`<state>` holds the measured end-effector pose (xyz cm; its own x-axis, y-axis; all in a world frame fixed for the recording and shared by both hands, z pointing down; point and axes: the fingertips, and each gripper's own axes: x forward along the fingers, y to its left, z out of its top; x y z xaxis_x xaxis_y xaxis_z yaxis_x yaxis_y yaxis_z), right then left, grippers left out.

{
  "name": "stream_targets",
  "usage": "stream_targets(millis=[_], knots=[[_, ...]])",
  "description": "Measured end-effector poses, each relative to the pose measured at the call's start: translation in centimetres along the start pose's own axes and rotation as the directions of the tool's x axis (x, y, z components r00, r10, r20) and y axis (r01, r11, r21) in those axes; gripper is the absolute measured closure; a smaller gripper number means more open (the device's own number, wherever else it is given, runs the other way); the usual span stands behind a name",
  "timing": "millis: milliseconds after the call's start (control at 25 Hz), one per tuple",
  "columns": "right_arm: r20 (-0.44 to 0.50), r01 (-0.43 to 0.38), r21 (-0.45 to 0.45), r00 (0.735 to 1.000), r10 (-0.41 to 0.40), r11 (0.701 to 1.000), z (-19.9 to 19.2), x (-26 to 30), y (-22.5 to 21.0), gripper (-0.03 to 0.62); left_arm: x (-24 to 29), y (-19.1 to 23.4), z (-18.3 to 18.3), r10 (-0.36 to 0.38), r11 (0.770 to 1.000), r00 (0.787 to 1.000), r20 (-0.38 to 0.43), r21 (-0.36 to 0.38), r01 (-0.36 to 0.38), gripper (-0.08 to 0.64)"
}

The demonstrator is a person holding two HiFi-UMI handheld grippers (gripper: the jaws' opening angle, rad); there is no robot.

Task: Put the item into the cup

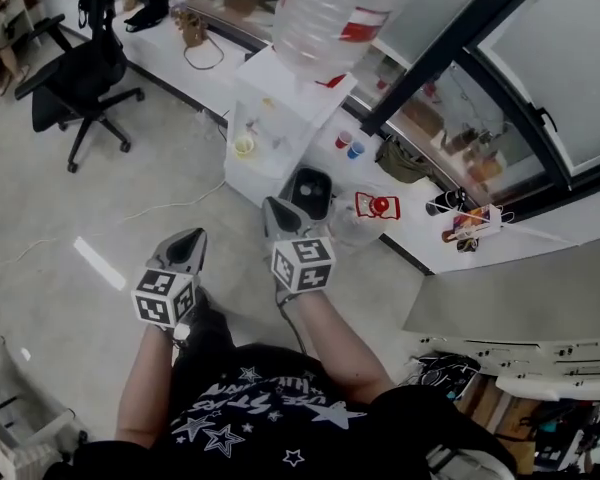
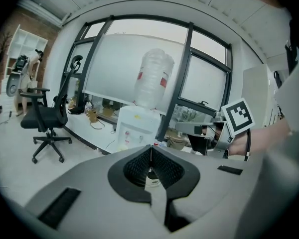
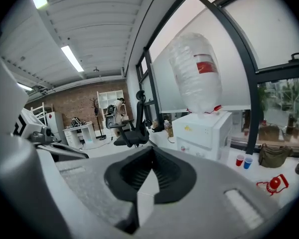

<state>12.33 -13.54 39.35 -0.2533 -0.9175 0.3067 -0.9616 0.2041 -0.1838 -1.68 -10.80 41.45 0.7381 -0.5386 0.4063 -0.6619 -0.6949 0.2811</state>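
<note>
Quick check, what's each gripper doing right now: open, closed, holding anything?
Left gripper: closed, jaws meet at the tips, nothing held.
Right gripper: closed, jaws together, nothing held.

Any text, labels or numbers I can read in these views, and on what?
No text can be read.
Red label on the water bottle: too blurred.
Yellow sticker on the water dispenser: too small.
Shirt print: lettering too blurred.
Marker cube: square pattern only, no letters.
</note>
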Motion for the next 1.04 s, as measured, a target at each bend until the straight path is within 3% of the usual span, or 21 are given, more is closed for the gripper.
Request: stream_targets(millis=[560, 1040], knots=[[0.009, -0.068, -0.051, 0.998, 0.068, 0.996, -3.9, -14.2, 0.2, 0.592, -5.6, -10.5, -3.7, 0.070, 0.997, 0.996, 0.062, 0.020, -0.071, 0.552], [0.029, -0.125, -0.082, 0.991, 0.128, 0.989, -4.6, -21.2, 2.7, 0.592, -10.2, -16.8, -4.9, 0.090, 0.994, 0.991, 0.102, 0.050, -0.096, 0.552]])
